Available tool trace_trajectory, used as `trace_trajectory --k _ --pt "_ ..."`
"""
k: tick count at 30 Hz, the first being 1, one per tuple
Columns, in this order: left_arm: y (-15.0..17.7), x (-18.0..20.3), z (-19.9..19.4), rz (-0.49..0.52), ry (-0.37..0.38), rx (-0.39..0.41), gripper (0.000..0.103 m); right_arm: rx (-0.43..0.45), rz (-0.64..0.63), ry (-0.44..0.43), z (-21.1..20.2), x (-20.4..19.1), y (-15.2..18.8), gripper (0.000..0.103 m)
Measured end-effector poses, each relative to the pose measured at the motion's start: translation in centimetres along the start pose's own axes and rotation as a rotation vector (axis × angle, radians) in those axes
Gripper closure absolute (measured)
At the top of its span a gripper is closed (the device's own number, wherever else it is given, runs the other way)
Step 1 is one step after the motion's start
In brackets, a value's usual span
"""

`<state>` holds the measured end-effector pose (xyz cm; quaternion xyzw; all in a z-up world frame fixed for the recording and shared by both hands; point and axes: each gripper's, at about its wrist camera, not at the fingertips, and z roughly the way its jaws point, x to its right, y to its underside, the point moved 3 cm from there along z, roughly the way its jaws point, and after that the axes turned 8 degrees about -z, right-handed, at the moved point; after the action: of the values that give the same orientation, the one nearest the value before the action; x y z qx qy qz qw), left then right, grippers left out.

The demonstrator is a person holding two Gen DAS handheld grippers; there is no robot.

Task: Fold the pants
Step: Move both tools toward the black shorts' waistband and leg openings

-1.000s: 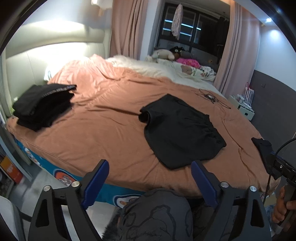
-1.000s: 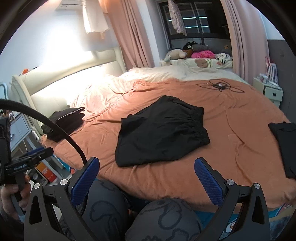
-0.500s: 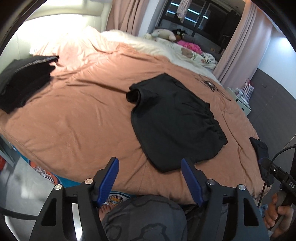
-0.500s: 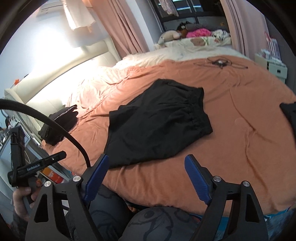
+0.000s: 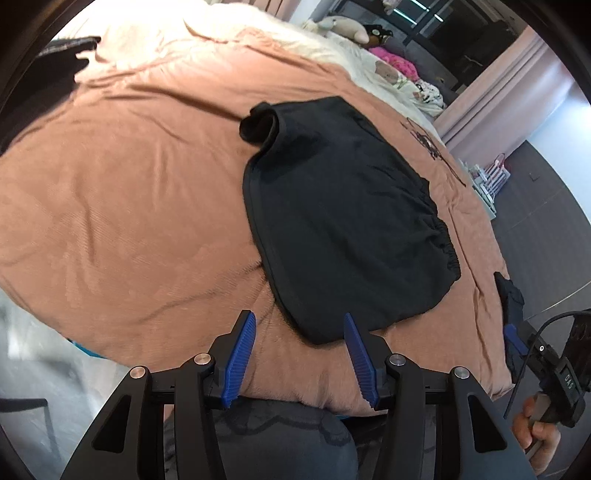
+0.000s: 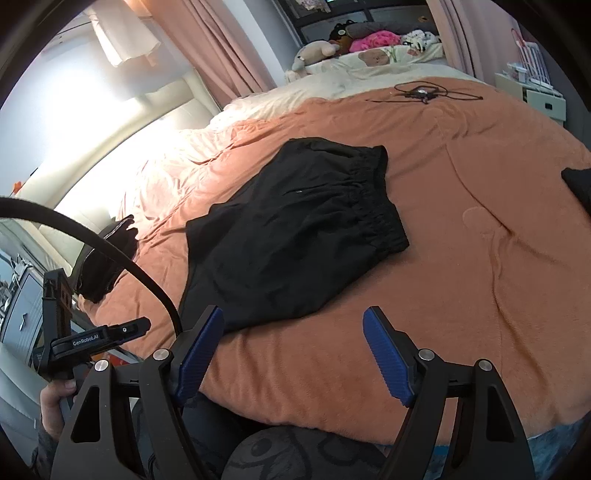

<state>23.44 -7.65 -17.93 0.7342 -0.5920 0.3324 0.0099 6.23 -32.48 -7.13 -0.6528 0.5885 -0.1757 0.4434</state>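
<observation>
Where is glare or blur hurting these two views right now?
Right wrist view: the headboard is blown out white by strong light, while the black pants stay sharp. Left wrist view: the floor at lower left is smeared, the far bedding washed pale, and fisheye bends the bed.

Black pants (image 5: 343, 221) on orange-brown bedspread (image 5: 122, 206); blue fingers (image 5: 240, 360).

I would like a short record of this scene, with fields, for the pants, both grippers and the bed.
pants: black pants, lying mostly flat on the bed, far corner rolled up
left gripper: left gripper open, at the near corner of the pants, holding nothing
right gripper: right gripper open, at the near edge, holding nothing
bed: orange blanket
other: dark clothes pile at the blanket's left edge
</observation>
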Motion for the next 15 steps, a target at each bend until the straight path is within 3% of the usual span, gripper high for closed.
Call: trace_trajectory --k 8,15 --pt "0.0 -0.2 3.3 -0.033 0.029 -0.077 0.05 -0.034 0.024 -0.012 1.7 1.4 -0.4 0.026" --pt "-0.8 -0.2 5.2 -0.033 0.038 -0.091 0.05 -0.063 0.046 -0.024 3.0 2.8 -0.4 0.026"
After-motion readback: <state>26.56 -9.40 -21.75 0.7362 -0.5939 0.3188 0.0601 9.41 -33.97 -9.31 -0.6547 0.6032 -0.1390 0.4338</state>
